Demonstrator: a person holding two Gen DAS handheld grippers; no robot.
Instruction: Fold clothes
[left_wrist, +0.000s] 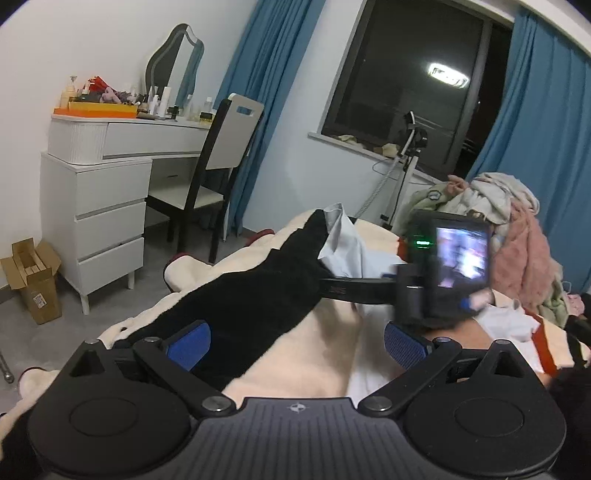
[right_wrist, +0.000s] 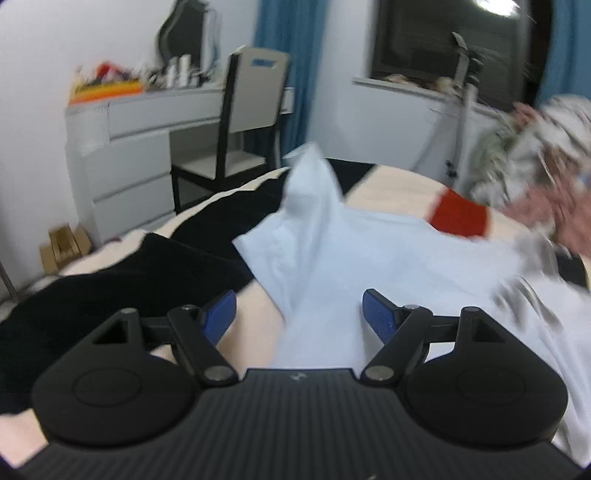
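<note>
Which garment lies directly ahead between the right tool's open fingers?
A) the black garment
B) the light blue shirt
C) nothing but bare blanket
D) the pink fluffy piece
B: in the right wrist view the light blue shirt runs up between the right tool fingers, unpinched.

Clothes pile (right_wrist: 546, 162) smeared by blur in right wrist view; black garment (right_wrist: 110, 273) cut off at left edge.
</note>
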